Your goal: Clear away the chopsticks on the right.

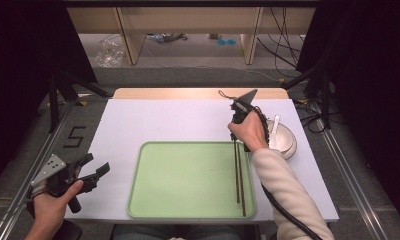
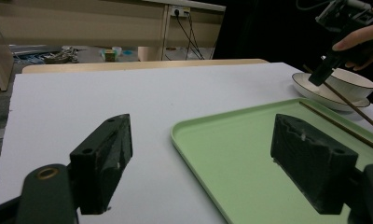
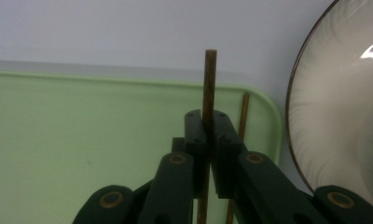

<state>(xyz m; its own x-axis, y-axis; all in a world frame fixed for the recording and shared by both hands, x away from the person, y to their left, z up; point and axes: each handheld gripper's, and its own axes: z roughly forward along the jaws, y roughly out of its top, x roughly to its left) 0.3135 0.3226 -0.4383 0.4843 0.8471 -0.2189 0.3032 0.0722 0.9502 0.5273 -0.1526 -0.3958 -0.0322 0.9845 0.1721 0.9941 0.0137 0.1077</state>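
On my left, the left gripper (image 1: 95,172) hangs just off the left edge of the white desk (image 1: 153,120), its two black jaws spread wide with nothing between them. From its own view the jaws frame bare desk and the near corner of the pale green rectangular plastic tray (image 2: 212,144).

Moving right, the tray sits at the front middle of the desk. Along its right side I see two thin, dark brown wooden chopsticks, long, straight and round in section. One chopstick (image 1: 243,195) lies flat in the tray. The other chopstick (image 3: 208,88) is pinched between the closed jaws of my right gripper (image 3: 208,122), its blunt, squarely cut end sticking out past the jaw tips; its other end slopes down to the tray just beside the first.

Furthest right, a white ceramic bowl with a dark rim (image 1: 285,137) stands on a matching plate beside the tray, near the right gripper.
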